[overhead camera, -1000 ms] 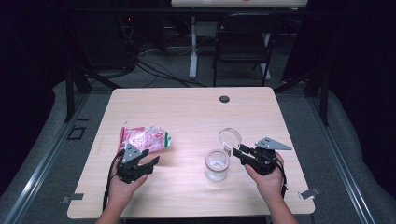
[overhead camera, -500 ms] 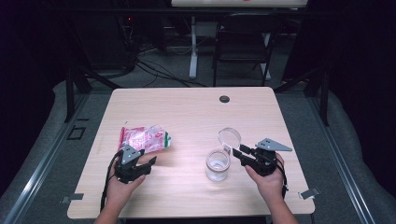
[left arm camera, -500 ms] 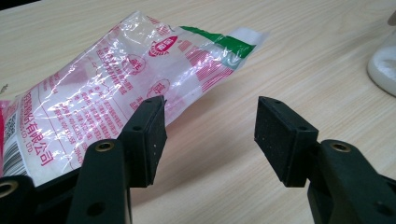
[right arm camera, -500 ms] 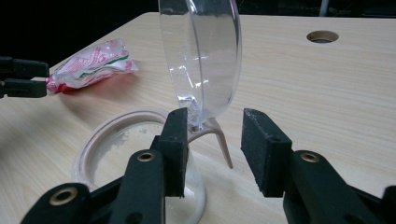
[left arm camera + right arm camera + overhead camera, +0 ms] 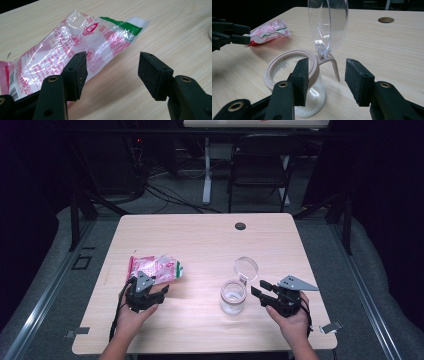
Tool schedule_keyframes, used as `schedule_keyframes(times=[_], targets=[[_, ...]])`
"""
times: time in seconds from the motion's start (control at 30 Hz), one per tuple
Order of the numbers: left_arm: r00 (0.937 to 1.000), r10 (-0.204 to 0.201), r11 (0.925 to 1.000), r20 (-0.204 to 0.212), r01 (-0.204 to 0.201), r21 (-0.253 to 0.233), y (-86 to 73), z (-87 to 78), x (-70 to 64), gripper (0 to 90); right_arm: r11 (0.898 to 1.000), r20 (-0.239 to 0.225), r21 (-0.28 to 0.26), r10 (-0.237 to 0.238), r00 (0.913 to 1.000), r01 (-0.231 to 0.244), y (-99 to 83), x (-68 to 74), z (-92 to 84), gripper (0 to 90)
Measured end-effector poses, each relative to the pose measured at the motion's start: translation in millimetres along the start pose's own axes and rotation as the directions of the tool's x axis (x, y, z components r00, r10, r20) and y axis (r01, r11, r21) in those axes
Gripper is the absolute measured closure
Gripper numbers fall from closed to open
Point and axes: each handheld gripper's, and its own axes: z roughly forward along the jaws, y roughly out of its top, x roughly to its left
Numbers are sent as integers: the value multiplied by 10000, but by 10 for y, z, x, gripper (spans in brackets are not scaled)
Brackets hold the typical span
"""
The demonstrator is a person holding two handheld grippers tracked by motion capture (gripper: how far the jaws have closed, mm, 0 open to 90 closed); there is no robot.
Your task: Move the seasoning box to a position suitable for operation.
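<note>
On the pale wooden desk (image 5: 200, 245), the left claw (image 5: 159, 289) has just been opening beside the crinkled pink-and-clear plastic bag (image 5: 154, 268), gripping nothing. The right claw (image 5: 258, 290), likewise just opened, stands just right of the clear glass jar (image 5: 233, 296) with its flip lid raised.

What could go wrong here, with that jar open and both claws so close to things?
The small clear glass jar stands with its clear hinged lid tipped up beside the open right claw; a nudge might topple it and spill the white powder inside.
The crinkly pink-and-green plastic bag lies loose; the open left claw could push it away.
</note>
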Motion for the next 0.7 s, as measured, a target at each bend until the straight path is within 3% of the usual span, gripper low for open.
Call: schedule_keyframes(times=[0.17, 0.37, 0.5, 0.7], targets=[[9976, 654, 9978, -247, -652, 98, 51, 111, -94, 391, 9999, 191, -82, 114, 9998, -112, -32, -13, -81, 537], [9869, 1398, 9900, -801, -1380, 277, 141, 275, -202, 400, 9997, 422, -134, 210, 9989, -204, -75, -17, -160, 533], [9841, 1597, 9869, -773, -1575, 347, 164, 402, -232, 441, 9995, 538, -142, 295, 9981, -288, -107, -27, -206, 532], [9756, 1749, 9838, -1329, -1676, 642, 178, 546, -243, 477, 9994, 738, -116, 343, 9967, -335, -149, -35, -264, 532]])
